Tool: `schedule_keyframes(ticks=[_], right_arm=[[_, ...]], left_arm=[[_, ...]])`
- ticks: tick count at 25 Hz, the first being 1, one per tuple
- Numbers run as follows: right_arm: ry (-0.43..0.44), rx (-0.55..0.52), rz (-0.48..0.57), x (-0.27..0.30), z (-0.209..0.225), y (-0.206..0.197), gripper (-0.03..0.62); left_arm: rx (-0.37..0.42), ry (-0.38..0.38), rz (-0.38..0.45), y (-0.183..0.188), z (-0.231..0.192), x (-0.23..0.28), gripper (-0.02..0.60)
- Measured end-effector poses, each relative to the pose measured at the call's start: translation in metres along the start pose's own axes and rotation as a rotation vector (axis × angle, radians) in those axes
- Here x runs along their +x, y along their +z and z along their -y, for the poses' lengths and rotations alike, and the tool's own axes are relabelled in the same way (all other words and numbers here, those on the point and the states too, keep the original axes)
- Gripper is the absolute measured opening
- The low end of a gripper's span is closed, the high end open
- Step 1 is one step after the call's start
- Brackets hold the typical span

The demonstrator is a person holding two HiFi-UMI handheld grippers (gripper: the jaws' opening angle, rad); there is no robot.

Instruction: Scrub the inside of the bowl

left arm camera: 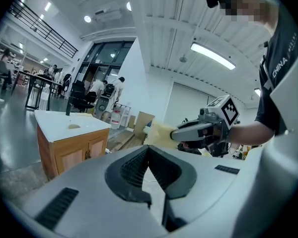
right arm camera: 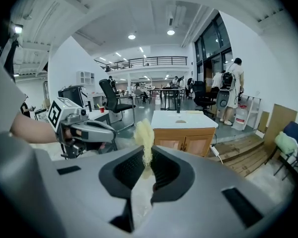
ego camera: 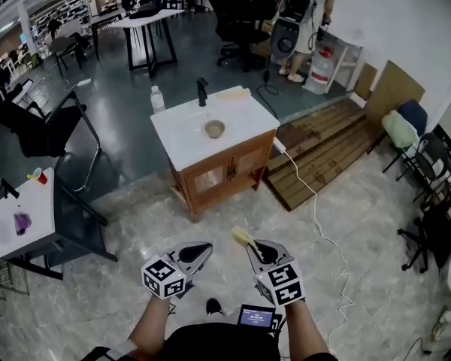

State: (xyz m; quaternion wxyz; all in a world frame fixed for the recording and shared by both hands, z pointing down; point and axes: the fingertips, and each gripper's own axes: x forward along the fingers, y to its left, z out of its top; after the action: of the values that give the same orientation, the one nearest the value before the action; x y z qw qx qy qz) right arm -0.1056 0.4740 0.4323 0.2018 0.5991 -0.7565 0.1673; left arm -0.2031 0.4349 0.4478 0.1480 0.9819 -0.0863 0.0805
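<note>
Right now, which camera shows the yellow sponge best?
The right gripper view: the sponge stands close and sharp, pinched by the right gripper. The head view shows it small, poking from that gripper; the left gripper view shows it sideways, farther off.

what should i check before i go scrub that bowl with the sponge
1. Sponge gripped in the right tongs: ok, pinched between the jaws.
2. Left tongs free to steady the bowl: ok, shut and empty.
3. Bowl within reach: not ok, it sits on the white counter, well ahead across the floor.
4. Bowl open side up: ok.
5. Dirt inside the bowl: cannot tell, too small from here.
</note>
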Motion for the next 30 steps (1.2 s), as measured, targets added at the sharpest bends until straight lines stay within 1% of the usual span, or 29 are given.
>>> schedule_keyframes(ticks=[7,10,13,18,24,30], right_arm=[[-0.012,0.039,-0.009,0.026,0.020,0.003,0.041],[-0.002,0.047,-0.015,0.038,0.033,0.009,0.041],[0.006,0.056,-0.001,0.057,0.052,0.017,0.041],[0.026,0.056,0.011,0.087,0.090,0.038,0.041],[0.050,0.050,0.025,0.122,0.153,0.064,0.041],[0.096,0.032,0.036,0.148,0.206,0.085,0.041]], left_arm=[[-0.027,-0.013,-0.009,0.003,-0.032,0.018,0.003],[-0.030,-0.024,-0.013,0.007,-0.041,0.035,0.003],[-0.025,-0.020,-0.023,0.012,-0.057,0.051,0.003],[-0.023,0.005,-0.029,0.032,-0.093,0.084,0.003],[-0.004,0.023,-0.040,0.060,-0.130,0.141,0.003],[-0.012,0.065,-0.019,0.089,-0.160,0.189,0.003]])
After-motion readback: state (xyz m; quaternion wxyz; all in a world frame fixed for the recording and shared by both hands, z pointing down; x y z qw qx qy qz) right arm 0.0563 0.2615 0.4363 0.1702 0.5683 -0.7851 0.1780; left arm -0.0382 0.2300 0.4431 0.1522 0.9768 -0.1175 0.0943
